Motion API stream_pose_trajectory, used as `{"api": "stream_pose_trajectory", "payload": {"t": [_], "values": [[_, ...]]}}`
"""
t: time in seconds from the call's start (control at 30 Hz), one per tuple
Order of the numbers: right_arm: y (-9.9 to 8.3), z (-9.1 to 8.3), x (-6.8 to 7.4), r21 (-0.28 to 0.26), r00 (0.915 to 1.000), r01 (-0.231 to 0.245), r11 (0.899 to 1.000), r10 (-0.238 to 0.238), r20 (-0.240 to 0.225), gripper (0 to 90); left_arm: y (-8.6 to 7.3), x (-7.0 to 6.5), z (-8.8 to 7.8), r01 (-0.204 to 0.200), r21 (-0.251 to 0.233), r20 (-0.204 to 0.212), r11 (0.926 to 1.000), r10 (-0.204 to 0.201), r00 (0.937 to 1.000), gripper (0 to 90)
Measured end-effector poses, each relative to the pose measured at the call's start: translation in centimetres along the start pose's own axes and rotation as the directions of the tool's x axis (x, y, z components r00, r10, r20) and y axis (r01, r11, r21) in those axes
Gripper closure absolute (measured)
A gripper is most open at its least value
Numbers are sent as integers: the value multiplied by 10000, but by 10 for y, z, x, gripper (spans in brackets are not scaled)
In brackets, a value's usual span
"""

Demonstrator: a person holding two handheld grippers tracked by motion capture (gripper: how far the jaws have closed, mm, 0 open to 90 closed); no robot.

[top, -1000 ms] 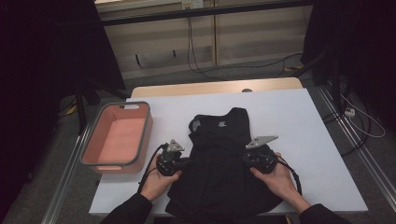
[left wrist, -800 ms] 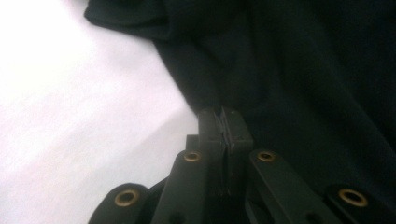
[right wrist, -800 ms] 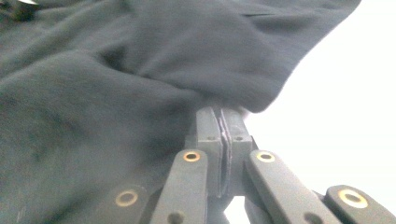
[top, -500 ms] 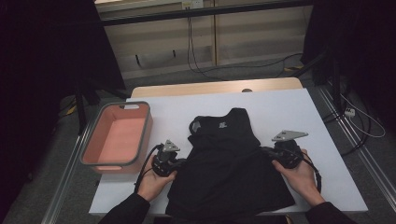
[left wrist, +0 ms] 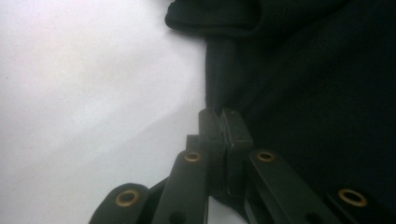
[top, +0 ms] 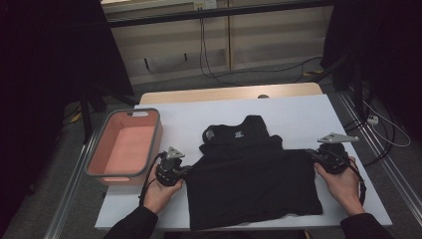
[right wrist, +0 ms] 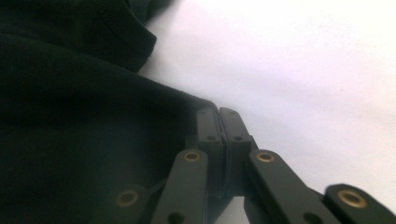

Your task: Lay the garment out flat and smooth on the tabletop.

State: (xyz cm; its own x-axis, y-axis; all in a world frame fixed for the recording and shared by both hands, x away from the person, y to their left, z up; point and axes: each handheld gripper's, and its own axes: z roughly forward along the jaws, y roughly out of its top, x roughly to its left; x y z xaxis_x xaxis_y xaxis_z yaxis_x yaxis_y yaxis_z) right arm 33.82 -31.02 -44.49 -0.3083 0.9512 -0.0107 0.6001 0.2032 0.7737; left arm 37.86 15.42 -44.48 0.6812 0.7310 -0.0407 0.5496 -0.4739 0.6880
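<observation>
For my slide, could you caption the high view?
Both tongs pinch a black shirt spread beside a pink bin.

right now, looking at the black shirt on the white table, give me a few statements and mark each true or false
1. The black cloth shirt lies on the white table. True.
2. The left gripper has its jaws wide open. False: they are shut on the shirt's edge.
3. The pink rectangular plastic bin holds folded clothes. False: it looks empty.
4. The right gripper is shut on the shirt's edge. True.
5. The bin stands at the table's left side. True.
</observation>
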Motion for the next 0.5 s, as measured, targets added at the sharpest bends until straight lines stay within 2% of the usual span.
{"api": "stream_pose_trajectory", "payload": {"t": [0.07, 0.13, 0.2, 0.27, 0.33, 0.4, 0.5], "values": [[-1, 2, 2, -10, 9986, 29, 10000, -30, -524, 865, -1, 0, 0, -3, -180, 401, 9998, 10, 9992, 881], [-2, 3, 6, 21, 9973, 148, 9999, -146, -716, 809, -1, -1, 0, -98, -223, 497, 9997, 109, 9987, 862], [-2, 2, 10, -86, 9956, 157, 9998, -164, -919, 712, -2, -2, 1, -140, -291, 579, 9995, 156, 9982, 807], [-1, 0, 12, -160, 9946, 172, 9997, -188, -1025, 665, -3, -4, 0, -391, -343, 422, 9986, 405, 9983, 702], [-1, -2, 14, -335, 9934, 136, 9993, -173, -1130, 617, -4, -5, -2, -351, -489, 663, 9982, 383, 9971, 661], [-1, -4, 16, -522, 9926, 61, 9986, -124, -1206, 567, -6, -7, -6, -575, -654, 545, 9962, 611, 9966, 590], [0, -8, 21, -771, 9905, 97, 9970, -201, -1359, 499, -10, -10, -8, -671, -788, 308, 9946, 697, 9971, 472]]}}
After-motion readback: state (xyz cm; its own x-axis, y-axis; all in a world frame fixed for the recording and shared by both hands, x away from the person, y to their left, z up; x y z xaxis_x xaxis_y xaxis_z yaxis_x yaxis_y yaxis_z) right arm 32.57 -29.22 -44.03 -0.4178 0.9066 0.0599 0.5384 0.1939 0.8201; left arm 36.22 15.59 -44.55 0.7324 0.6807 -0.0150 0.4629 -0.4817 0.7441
